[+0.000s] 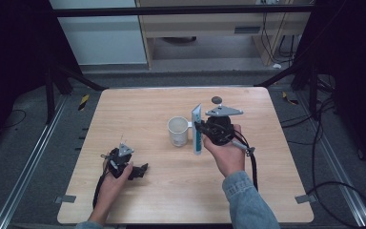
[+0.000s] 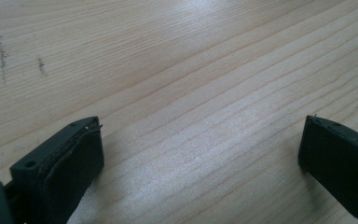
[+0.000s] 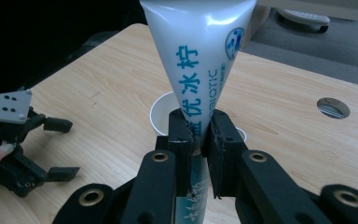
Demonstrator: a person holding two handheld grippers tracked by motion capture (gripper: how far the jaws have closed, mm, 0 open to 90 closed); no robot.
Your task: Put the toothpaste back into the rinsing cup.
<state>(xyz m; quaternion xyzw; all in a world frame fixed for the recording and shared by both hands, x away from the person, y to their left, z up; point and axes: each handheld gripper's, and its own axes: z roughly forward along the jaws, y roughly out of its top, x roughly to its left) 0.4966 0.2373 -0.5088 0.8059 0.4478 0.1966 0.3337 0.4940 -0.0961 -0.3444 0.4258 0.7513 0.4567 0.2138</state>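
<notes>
My right gripper (image 1: 201,128) (image 3: 200,135) is shut on a white and blue toothpaste tube (image 1: 198,130) (image 3: 199,65), which it holds upright just right of a white cup (image 1: 178,130) (image 3: 162,116) near the table's middle. The tube's wide crimped end points up and its lower part drops below the jaws. My left gripper (image 1: 142,170) (image 2: 200,154) lies low at the table's front left, open, with bare wood between its jaws. It also shows at the left of the right gripper view, open (image 3: 63,149).
The wooden table (image 1: 138,109) has a round cable hole (image 1: 216,99) (image 3: 333,107) behind the tube. Cables trail on the floor at the right, and a dark frame stands around the table.
</notes>
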